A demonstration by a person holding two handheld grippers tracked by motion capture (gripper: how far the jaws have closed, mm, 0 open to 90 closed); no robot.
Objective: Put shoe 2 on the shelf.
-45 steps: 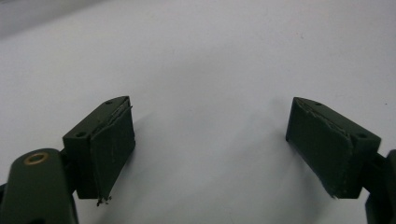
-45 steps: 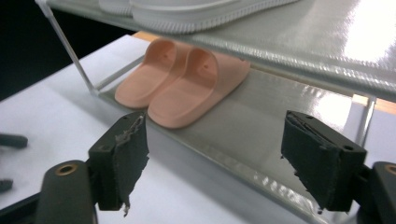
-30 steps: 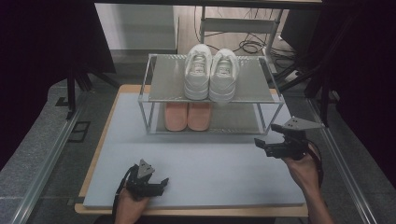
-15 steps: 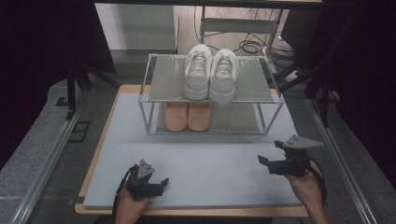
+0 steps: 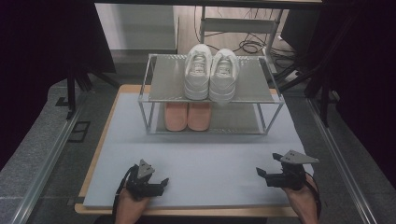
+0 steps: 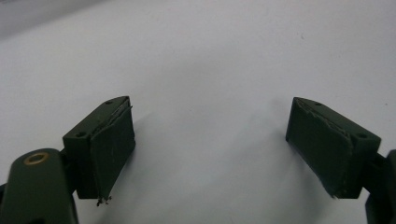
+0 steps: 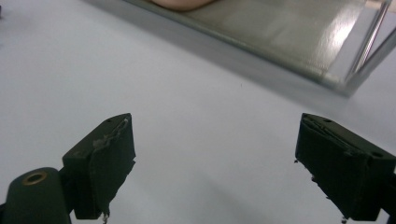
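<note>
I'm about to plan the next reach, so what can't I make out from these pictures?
- Pink shoes: in the high view the rack's top shelf hides their fronts; in the right gripper view the top edge cuts off all but a sliver.
- White shoes: laces and markings are too small to read in the high view.
- Rack's back legs: hidden behind the shelves in the high view.

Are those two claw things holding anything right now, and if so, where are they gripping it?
Nothing is held. The left gripper and the right gripper both stand open over the bare mat, with nothing between their jaws.
</note>
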